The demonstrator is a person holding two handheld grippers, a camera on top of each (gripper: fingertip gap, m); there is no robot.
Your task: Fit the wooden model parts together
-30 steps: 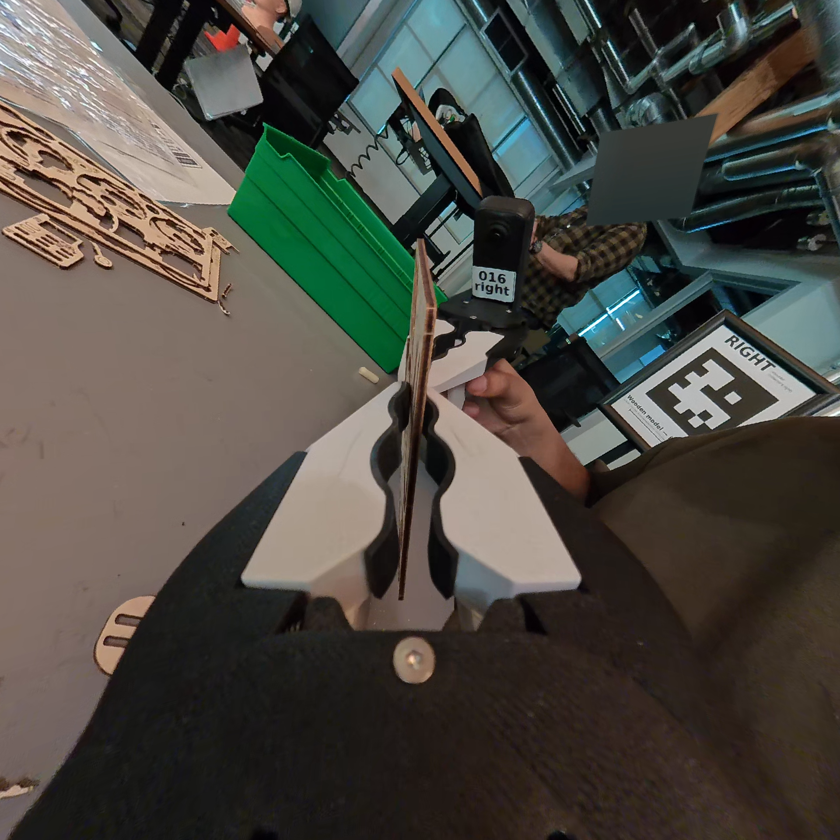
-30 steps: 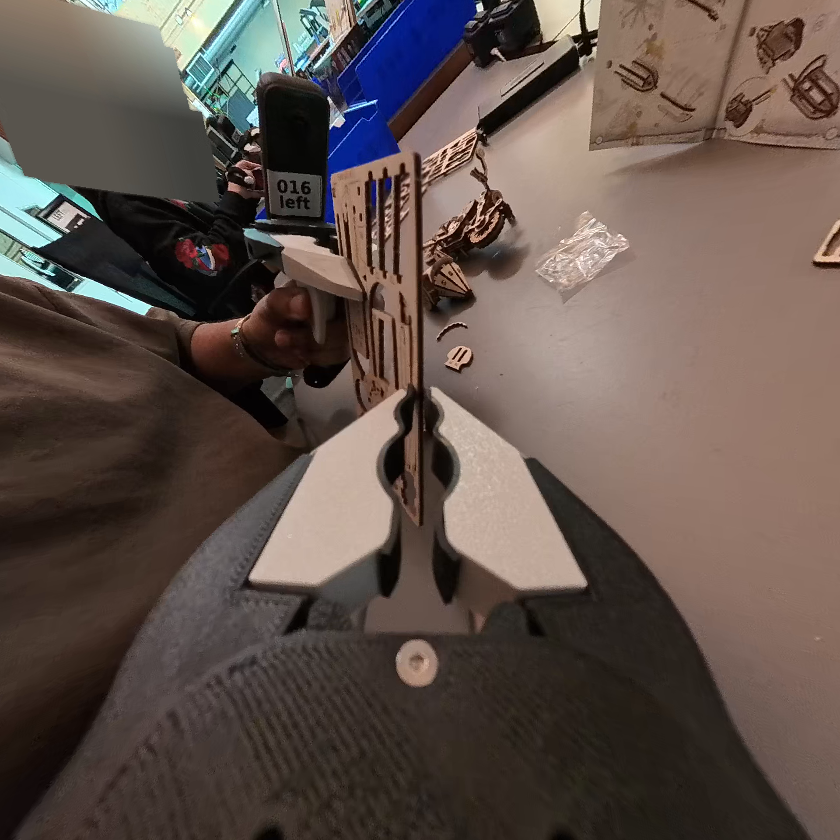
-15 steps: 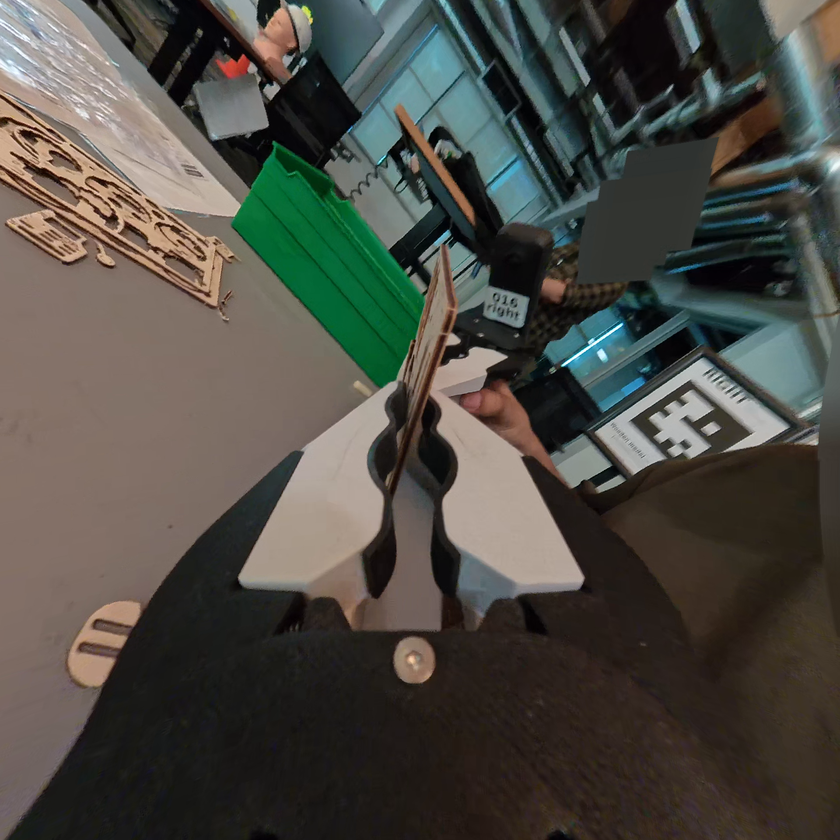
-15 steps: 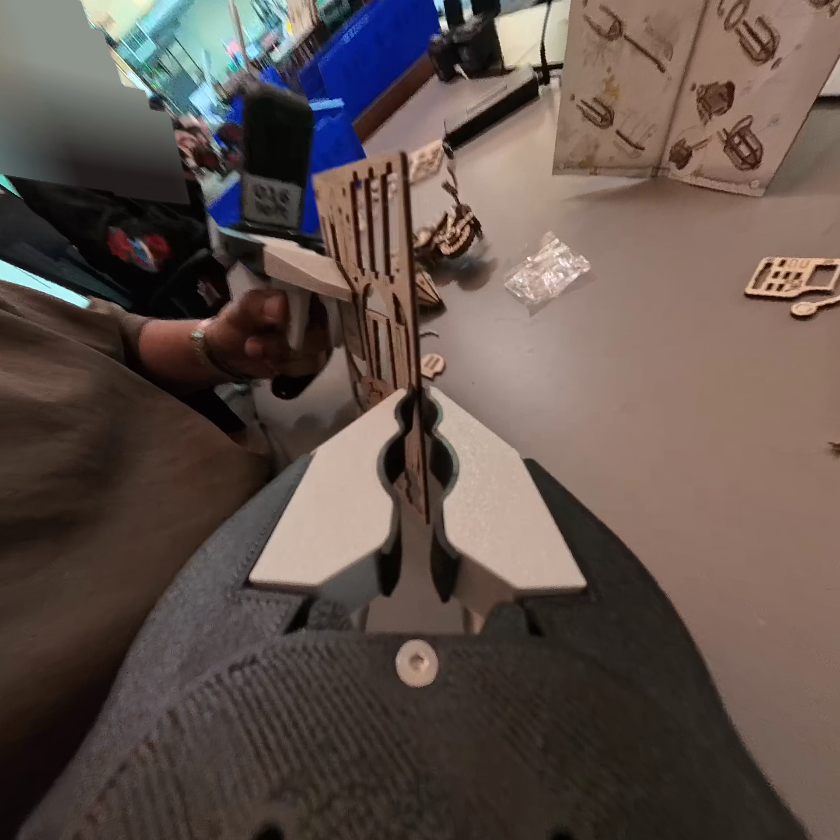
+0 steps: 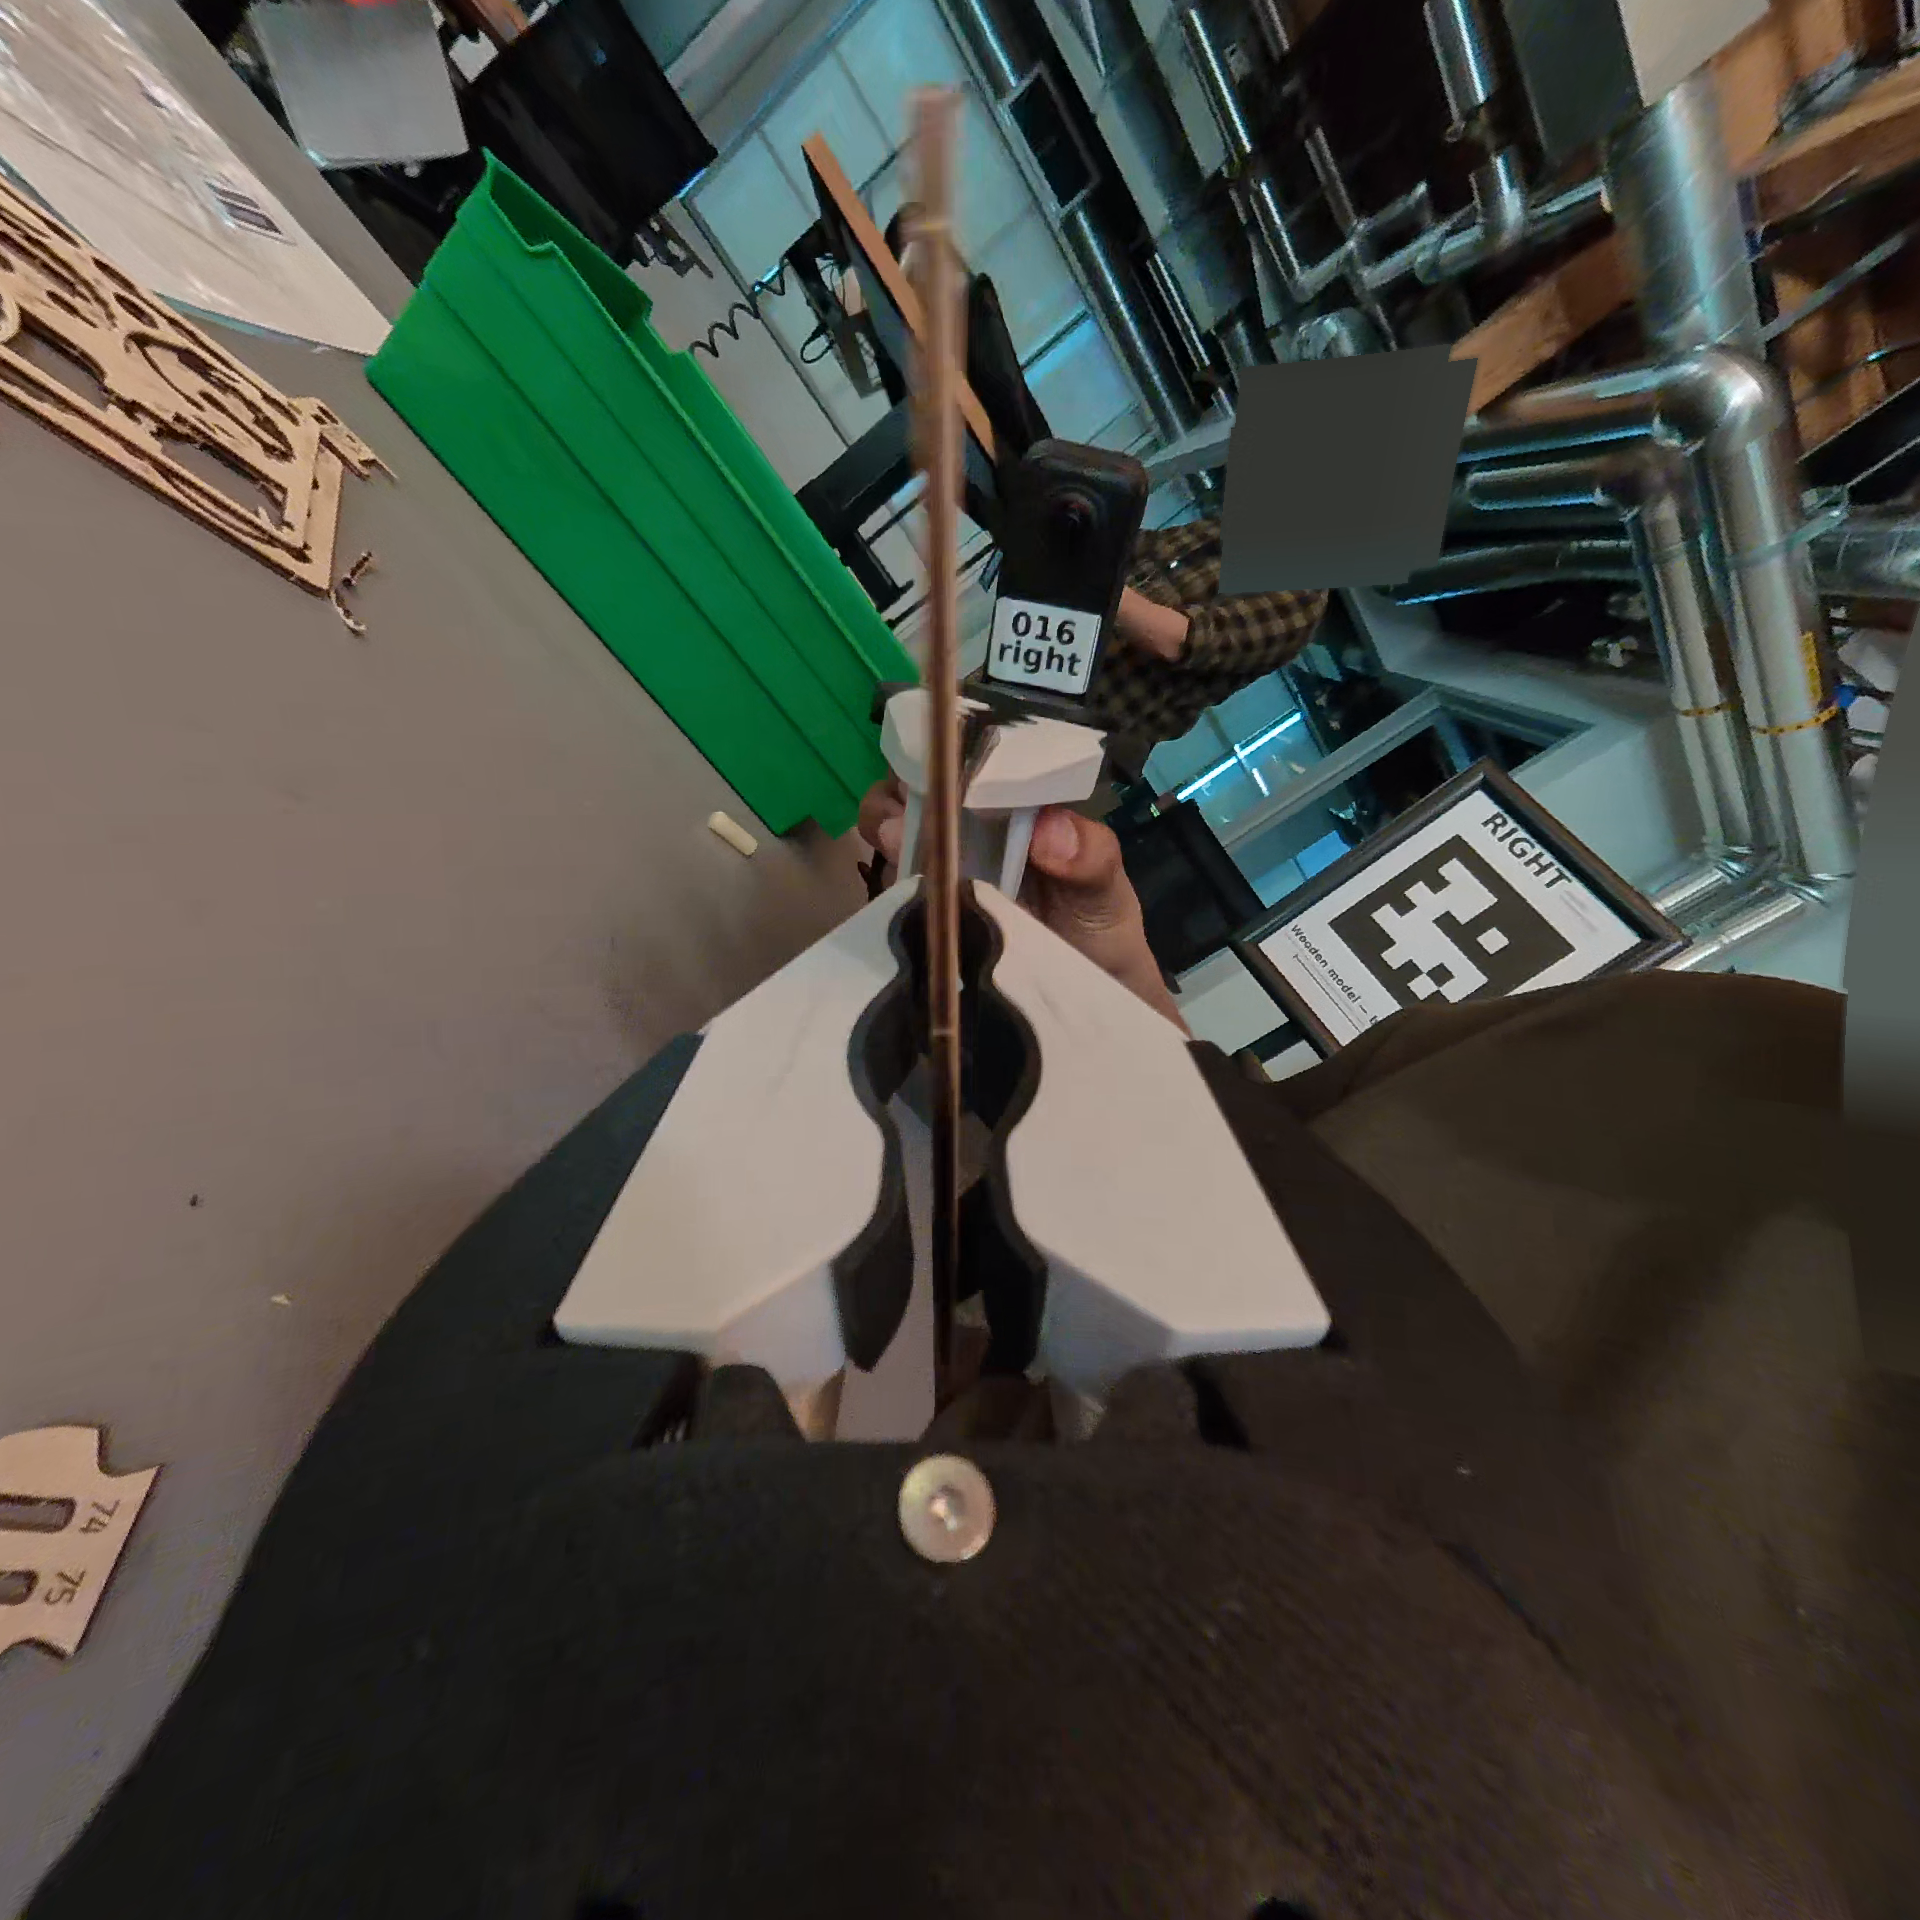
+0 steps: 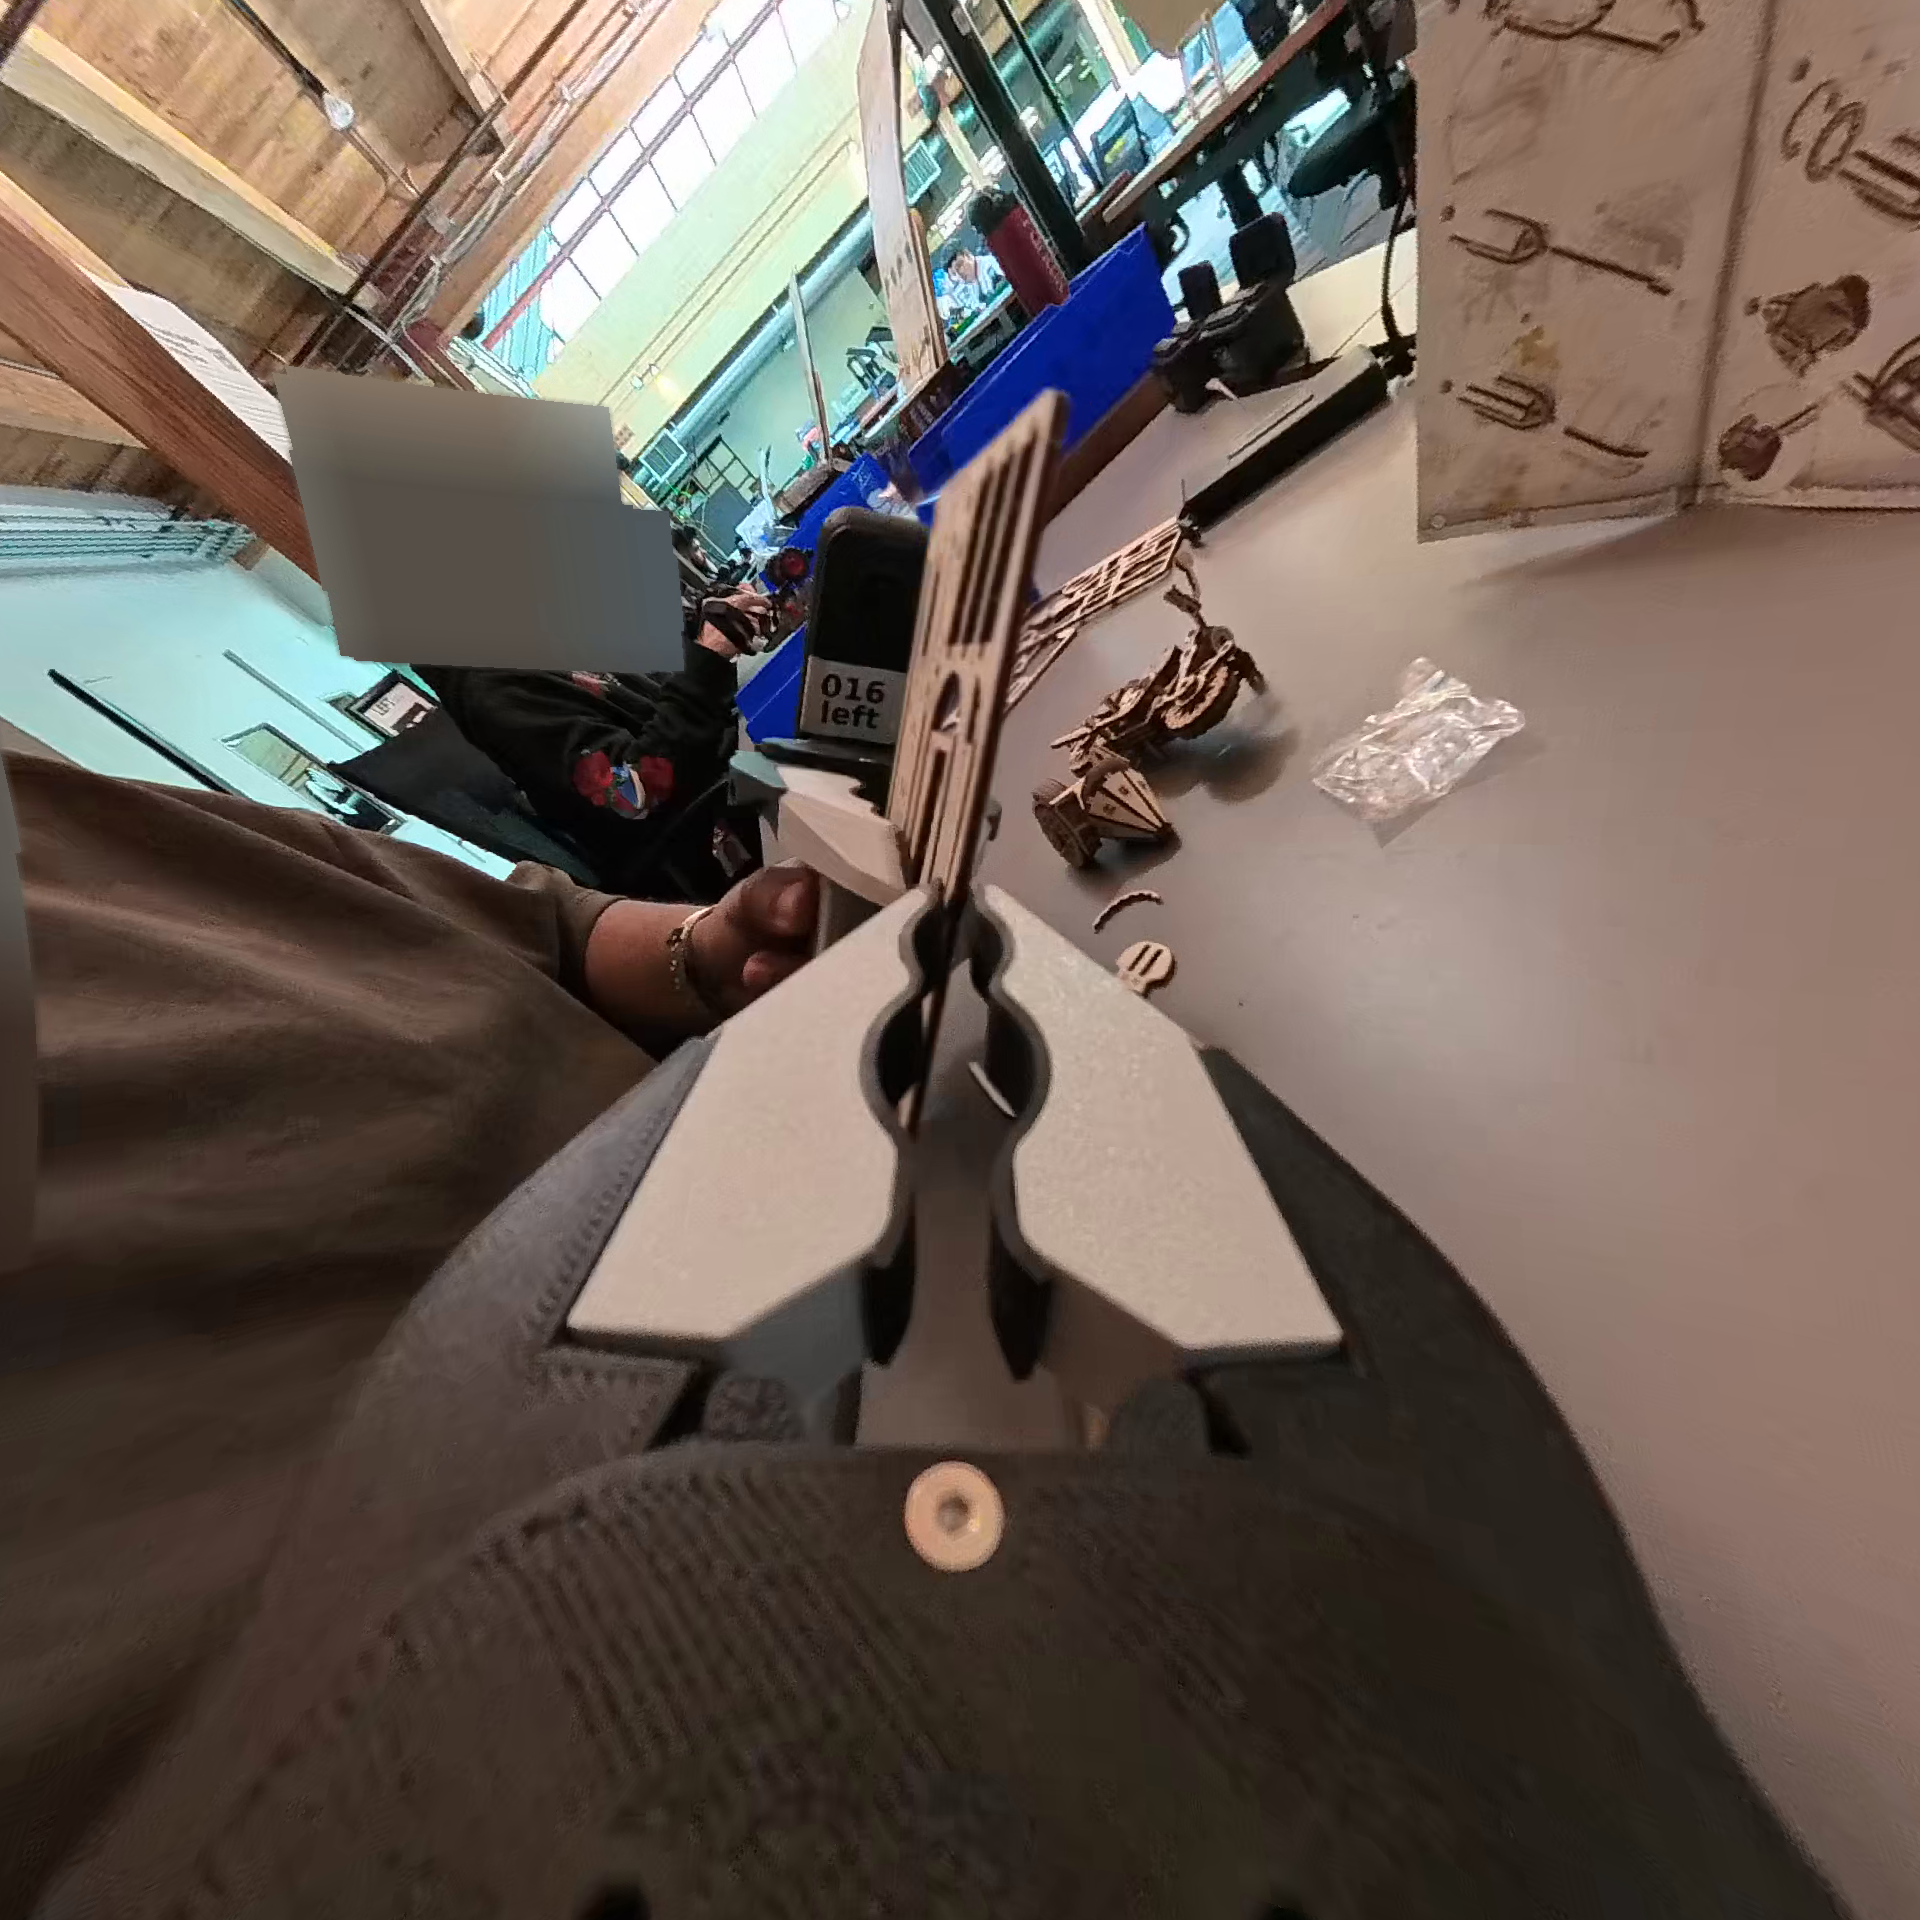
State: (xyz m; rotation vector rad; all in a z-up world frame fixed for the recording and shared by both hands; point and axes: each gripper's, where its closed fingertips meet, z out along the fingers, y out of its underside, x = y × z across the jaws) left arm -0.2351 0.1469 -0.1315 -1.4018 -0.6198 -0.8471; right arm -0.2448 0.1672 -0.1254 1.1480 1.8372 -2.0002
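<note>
left tongs point(image 5: 940, 914) | clamped on wooden sheet point(image 5: 938, 499) edge | right tongs point(image 6: 951, 909) | seemingly pinching same sheet

Thin slotted wooden sheet point(image 6: 971, 665) stands upright, clamped between fingers point(image 6: 1091, 1049).

Two hand-held grippers, one person in a brown top

Each hand-held gripper, left point(image 5: 943, 914) and right point(image 6: 951, 904), has pale grey wedge-shaped fingers point(image 5: 748, 1174) lined with wavy black pads, a black textured body and one silver screw point(image 5: 945, 1507) at its centre. A black camera block point(image 5: 1065, 540) with a white label tops each. The person wears a brown sleeve point(image 6: 260, 997) and a thin bracelet point(image 6: 681, 945).
</note>
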